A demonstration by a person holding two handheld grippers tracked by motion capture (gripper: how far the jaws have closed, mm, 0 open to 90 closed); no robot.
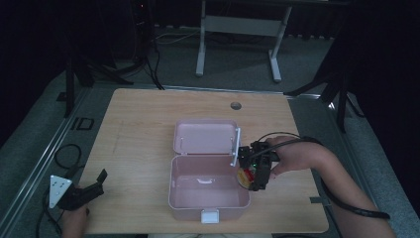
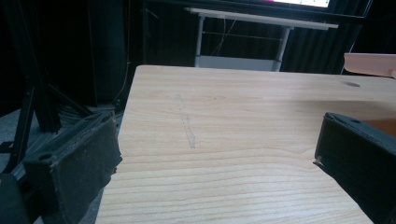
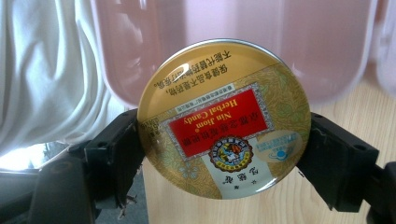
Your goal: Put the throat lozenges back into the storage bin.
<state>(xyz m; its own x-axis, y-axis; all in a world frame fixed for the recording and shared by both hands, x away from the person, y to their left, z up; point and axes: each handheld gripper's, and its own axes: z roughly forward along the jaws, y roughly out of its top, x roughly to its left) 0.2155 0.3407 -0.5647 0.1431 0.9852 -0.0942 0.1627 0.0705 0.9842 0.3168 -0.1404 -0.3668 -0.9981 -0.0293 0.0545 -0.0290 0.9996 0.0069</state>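
Two tongs: the right (image 3: pixel 224 154) pinch a round candy tin (image 3: pixel 224 119) beside the pink box (image 1: pixel 208 196), the left (image 2: pixel 215 158) spread over bare table (image 2: pixel 224 93).

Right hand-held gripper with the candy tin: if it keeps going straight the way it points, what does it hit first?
Likely the pink box: its outer wall sits right behind the candy tin clamped in the right hand-held gripper. Depth unclear.
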